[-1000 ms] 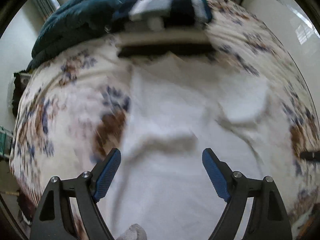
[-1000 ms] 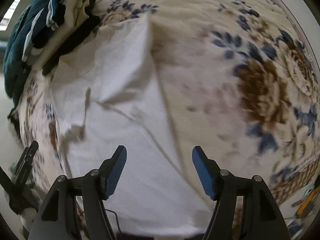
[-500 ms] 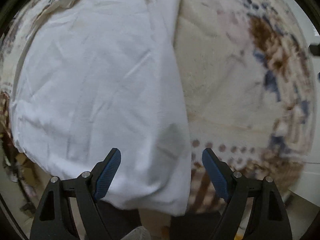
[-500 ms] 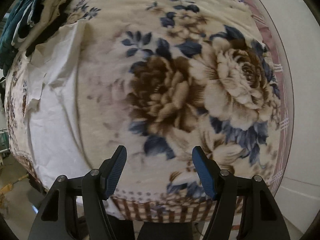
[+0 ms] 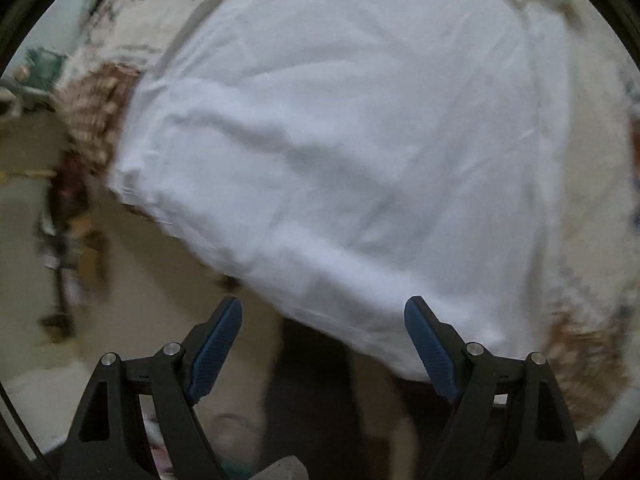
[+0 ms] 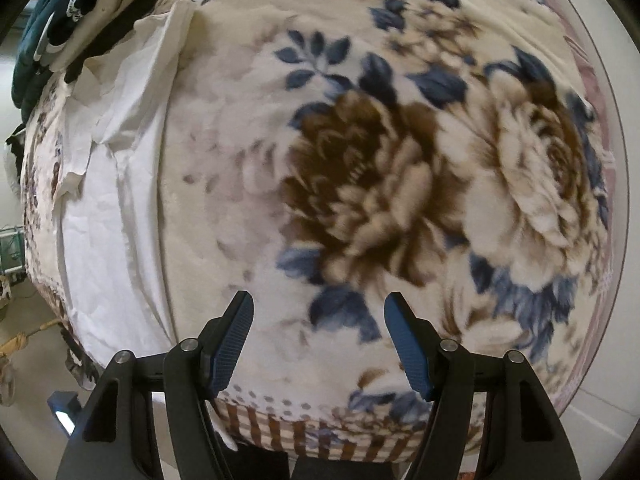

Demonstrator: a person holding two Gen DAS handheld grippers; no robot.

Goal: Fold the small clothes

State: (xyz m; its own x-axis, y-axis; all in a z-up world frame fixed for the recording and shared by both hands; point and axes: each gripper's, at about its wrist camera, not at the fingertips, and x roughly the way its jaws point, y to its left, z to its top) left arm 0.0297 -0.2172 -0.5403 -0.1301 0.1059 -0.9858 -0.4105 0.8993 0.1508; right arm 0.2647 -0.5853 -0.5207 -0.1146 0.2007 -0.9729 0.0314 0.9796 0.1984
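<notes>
Left gripper [image 5: 323, 314] spread wide, blue pads [image 5: 216, 346] gripping nothing, hanging just off the near hem of the white garment [image 5: 352, 140]. Right gripper [image 6: 319, 312] equally wide, likewise empty, poised over the floral blanket [image 6: 400, 184] well to the right of the garment [image 6: 108, 232].

Since half a second ago: left view swung leftward, so the garment's near-left corner and the floor [image 5: 48, 240] beyond the blanket edge now fill the left side, where earlier the garment's right edge and bare blanket filled the right. Much motion blur there. Right view barely shifted — big brown flower still ahead of the pads, garment still at far left, slightly more of it showing. Both sets of tongs as wide as before.

Around the garment: spread flat on the blanket, near hem drooping over the blanket's checked border [image 6: 304, 436], far end creased and rumpled. Beyond that far end, a heap of other clothes [image 6: 52, 20] — dark teal, black and cream pieces, number impossible to tell. Nothing between either gripper and the cloth below.

Counted: two grippers, one white garment, one blanket, one heap of clothes.
</notes>
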